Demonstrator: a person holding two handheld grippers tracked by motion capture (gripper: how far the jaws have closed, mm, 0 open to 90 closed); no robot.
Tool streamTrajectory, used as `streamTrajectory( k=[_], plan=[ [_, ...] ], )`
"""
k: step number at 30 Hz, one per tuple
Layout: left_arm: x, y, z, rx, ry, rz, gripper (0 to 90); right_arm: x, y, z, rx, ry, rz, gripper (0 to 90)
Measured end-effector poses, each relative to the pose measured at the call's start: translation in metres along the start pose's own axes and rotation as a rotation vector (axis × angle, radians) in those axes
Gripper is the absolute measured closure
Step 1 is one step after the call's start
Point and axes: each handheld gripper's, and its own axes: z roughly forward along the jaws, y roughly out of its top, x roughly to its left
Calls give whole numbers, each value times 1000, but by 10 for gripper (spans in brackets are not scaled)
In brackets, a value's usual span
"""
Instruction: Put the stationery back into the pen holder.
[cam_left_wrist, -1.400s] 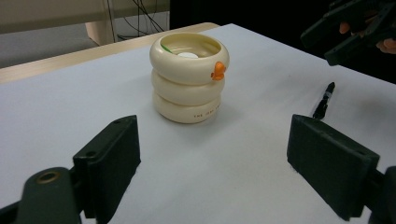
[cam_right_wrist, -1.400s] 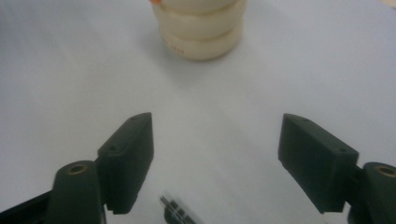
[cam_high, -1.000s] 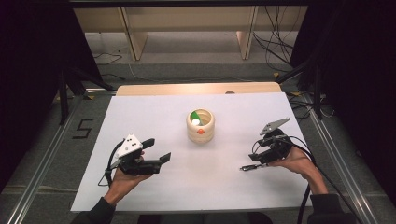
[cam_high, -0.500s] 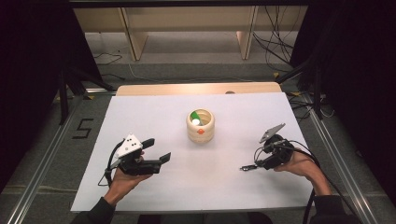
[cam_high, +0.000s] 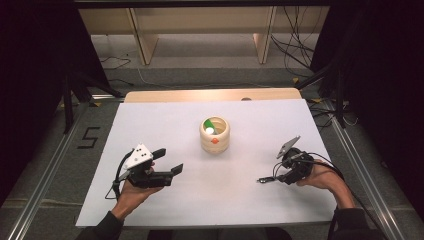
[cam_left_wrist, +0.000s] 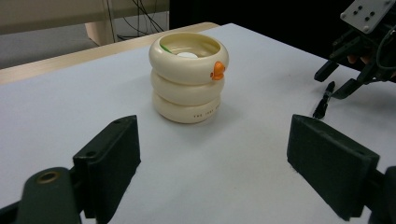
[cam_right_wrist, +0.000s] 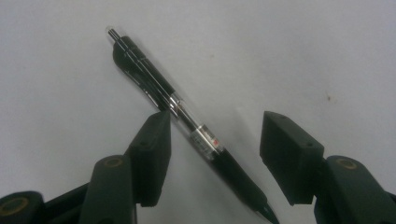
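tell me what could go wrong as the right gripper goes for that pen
The pen lies flat on the white table at a slant between the right gripper's open jaws, nearer one jaw. Closing now might push or roll it aside instead of clamping it.

So low a grasp may scrape the jaw tips on the table.

The cream ring-shaped holder stands alone and looks light; a slanted pen could catch its rim and tip it while the left gripper is open and apart from it.

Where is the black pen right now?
The pen lies flat on the white table, on its right side, between the right gripper's open jaws.
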Motion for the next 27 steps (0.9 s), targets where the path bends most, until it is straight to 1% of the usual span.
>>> streamTrajectory(
  k=[4,6,9,12,13,16,24,27],
  plan=[
    [0,0,0,-1,2,-3,166,-1,0,3,35,2,-27,460],
    [0,0,0,-1,1,-2,166,-1,1,6,44,0,-27,472],
    [0,0,0,1,1,1,166,-1,1,7,62,4,-59,489],
    [0,0,0,0,1,0,166,0,2,8,75,2,-73,503],
    [0,0,0,0,1,1,166,1,3,8,84,-1,-66,509],
    [0,0,0,0,1,1,166,0,4,9,92,12,-67,528],
    [0,0,1,1,1,1,166,0,8,11,130,29,-79,575],
    [0,0,1,0,-1,-1,166,0,11,11,151,34,-92,597]
  ],
)
